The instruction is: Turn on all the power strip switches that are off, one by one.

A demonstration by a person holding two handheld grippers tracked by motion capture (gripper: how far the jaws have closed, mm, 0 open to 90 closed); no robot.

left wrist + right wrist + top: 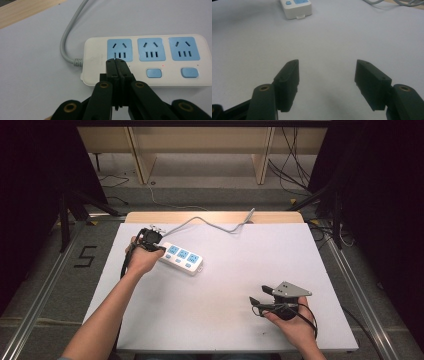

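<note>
White power strip lies flat on the worktop, toward the far left. Left claw is pinched tight with nothing inside, its tips sitting on the strip right below the first blue socket. Right claw gapes wide near the front right, well apart from the strip.

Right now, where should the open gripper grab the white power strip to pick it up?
Probably across the narrow width of the power strip at its free end, coming down from above. It lies flat and long, its grey cable leaves the other end, and the left gripper, jaws together, already presses there. The right gripper is open.
</note>
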